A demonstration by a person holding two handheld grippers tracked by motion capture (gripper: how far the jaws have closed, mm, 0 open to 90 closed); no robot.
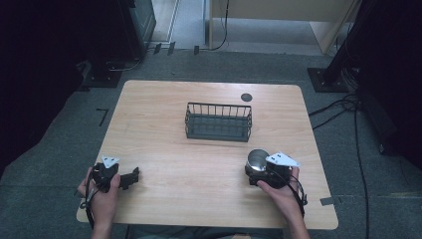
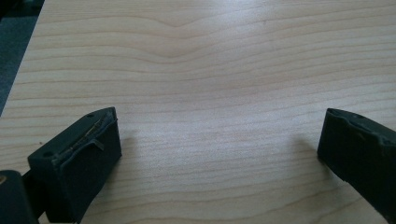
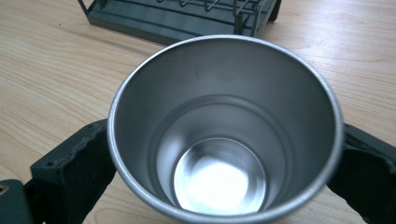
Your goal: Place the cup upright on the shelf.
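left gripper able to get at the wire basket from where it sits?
Probably yes. The left gripper has open jaws with nothing between them, and bare table lies between it and the wire basket. The right gripper and its steel cup sit off to the side.

A steel cup is seen upright with its mouth open upward, empty, its polished bottom catching the light. It is stood on the wooden table toward the near right part, just in front of the wire basket's right end, apart from it
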